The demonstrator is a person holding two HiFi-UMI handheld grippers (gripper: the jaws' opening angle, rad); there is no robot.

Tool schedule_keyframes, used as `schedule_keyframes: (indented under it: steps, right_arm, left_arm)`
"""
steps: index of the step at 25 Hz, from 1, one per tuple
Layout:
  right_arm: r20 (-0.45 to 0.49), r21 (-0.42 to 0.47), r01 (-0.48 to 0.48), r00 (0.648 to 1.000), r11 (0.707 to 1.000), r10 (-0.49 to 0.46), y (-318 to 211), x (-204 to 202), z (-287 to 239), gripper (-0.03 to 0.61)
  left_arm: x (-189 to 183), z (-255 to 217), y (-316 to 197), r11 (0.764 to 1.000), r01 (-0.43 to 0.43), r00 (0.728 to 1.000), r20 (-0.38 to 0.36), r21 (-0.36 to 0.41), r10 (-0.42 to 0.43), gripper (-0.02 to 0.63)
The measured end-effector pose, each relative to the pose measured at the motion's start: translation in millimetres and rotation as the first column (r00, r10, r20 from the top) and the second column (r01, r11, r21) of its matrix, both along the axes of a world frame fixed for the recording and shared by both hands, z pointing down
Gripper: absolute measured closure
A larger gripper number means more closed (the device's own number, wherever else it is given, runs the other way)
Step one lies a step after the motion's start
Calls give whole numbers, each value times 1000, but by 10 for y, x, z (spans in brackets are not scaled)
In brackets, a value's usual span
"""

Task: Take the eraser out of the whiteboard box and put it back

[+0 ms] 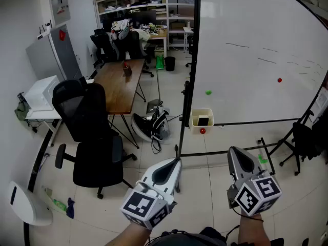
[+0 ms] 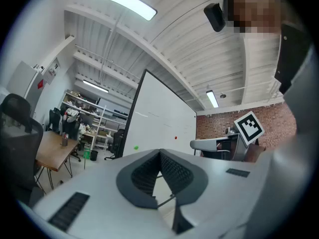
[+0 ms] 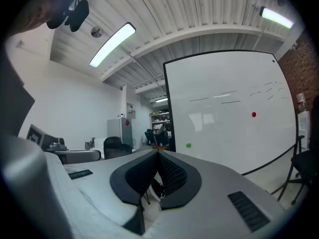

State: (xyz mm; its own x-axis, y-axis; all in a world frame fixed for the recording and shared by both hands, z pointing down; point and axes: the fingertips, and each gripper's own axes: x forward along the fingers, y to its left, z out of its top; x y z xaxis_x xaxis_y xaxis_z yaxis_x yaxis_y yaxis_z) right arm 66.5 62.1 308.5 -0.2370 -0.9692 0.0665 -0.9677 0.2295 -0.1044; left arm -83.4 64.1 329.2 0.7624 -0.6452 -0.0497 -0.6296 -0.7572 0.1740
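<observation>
Hovering side by side at the bottom of the head view, the left gripper (image 1: 177, 161) and the right gripper (image 1: 231, 149) both point level toward the whiteboard (image 1: 246, 60), well short of it. In the left gripper view the left gripper's dark ribbed pads (image 2: 172, 171) meet at their tips with nothing between them, so it is closed and empty. The right gripper view shows the right gripper's pads (image 3: 172, 176) drawn together in the same way, also holding nothing. The whiteboard box (image 1: 195, 122), cream-coloured and open at the top, hangs at the lower left corner of the whiteboard, and the eraser (image 1: 203, 121) sits inside it as a dark block, well apart from both grippers. A small red dot (image 1: 202, 131) shows low on the box's front. A green magnet (image 1: 208, 92) sits on the board above the box, and a red magnet (image 1: 279, 79) sits further toward the board's right edge. Left of the board stand a wooden desk (image 1: 120, 83) and a black office chair (image 1: 92, 137), with a dark bag (image 1: 151, 126) on the tiled floor (image 1: 205, 199) between chair and board.
</observation>
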Motion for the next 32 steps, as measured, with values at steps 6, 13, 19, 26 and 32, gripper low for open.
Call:
schedule_keyframes:
  steps: [6,13,19,26,32]
  right_arm:
    - [1,-13,28,1000,1000,-28,-367,-78,81,557]
    - [-7,-10,104,994,994,-105,-1029,420,176,555]
    - [-19,-28,187,982,982,-188,-1759,1186,225,555]
    - [23,-63,280,960,958,-279,-2483,1755,521,544]
    - [26,-77,225,974,971,-224,-3076,1434,608,523]
  left_arm:
    - [58,49,-309,1000,1,1000,17,-5,-1,589]
    - [666,112,-890,998,52,997,50,-19,-51,589]
    - [1521,86,-1539,994,105,992,78,-23,-103,588]
    - [2166,157,-2236,981,193,976,104,-30,-189,588]
    - [1810,185,-2896,990,143,985,97,-17,-141,588]
